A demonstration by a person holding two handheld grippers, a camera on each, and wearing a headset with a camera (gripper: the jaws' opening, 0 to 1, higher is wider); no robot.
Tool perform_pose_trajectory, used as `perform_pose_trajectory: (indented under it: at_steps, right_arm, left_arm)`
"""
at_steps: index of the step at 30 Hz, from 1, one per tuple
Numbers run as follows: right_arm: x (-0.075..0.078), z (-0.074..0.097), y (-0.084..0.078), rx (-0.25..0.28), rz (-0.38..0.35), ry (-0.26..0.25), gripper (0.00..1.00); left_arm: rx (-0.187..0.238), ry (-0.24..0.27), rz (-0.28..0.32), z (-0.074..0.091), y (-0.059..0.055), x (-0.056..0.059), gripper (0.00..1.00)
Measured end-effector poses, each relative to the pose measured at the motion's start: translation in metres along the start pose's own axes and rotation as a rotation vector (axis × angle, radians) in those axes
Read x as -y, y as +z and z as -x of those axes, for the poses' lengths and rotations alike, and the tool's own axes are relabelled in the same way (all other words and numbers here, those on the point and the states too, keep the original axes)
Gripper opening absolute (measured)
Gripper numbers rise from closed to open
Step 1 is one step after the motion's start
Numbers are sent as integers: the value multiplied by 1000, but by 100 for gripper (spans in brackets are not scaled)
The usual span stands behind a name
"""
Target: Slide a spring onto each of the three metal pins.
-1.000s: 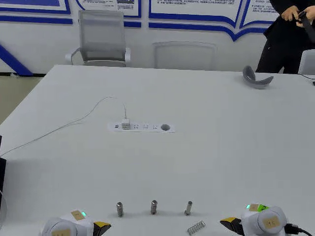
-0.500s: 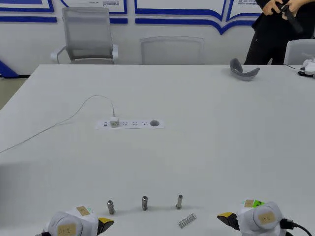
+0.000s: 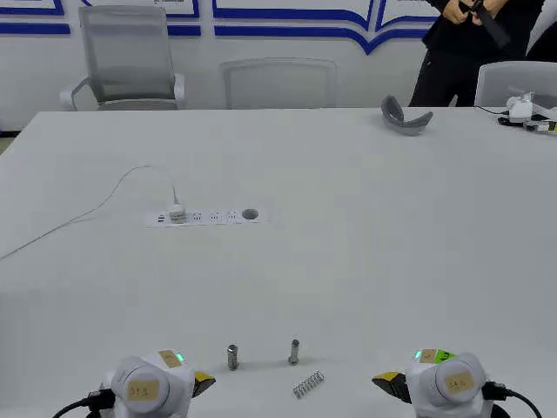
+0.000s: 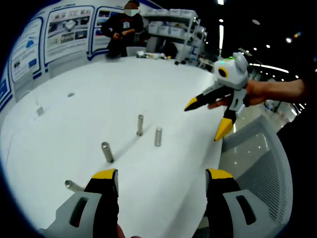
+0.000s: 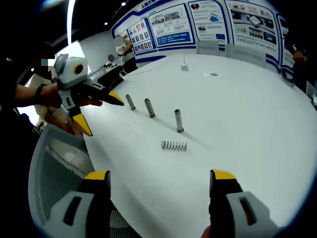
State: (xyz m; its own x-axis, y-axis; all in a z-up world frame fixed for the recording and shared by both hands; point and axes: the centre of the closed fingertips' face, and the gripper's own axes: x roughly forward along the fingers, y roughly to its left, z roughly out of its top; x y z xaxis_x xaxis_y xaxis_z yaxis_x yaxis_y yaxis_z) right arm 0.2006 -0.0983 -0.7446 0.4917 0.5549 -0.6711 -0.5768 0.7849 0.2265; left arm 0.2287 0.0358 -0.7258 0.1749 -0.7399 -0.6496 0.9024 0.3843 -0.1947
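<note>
On table, loose spring unmoved beside bare pin; left tongs, right tongs both agape.

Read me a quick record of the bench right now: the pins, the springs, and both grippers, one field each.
loaded pins: end spring-wrapped metal pin; middle spring-wrapped metal pin
bare pin: smooth upright metal pin
loose part: small coiled wire spring, lying flat on the white table, apart from the bare pin
left: yellow-tipped left gripper, jaws open, holding nothing
right: yellow-tipped right gripper, jaws open, holding nothing
remaining: one spring to fit
</note>
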Motion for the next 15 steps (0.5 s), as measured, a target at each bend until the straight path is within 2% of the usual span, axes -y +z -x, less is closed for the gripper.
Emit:
perform_pose_trajectory:
  at_steps: [9, 15]
  right_arm:
    - [3, 1, -2, -8, 9, 7, 84]
    - [1, -1, -3, -8, 5, 14, 84]
  left_arm:
    - [-22, -21, -30, -11, 6, 1, 73]
    - [-53, -32, -63, -21, 9, 2, 72]
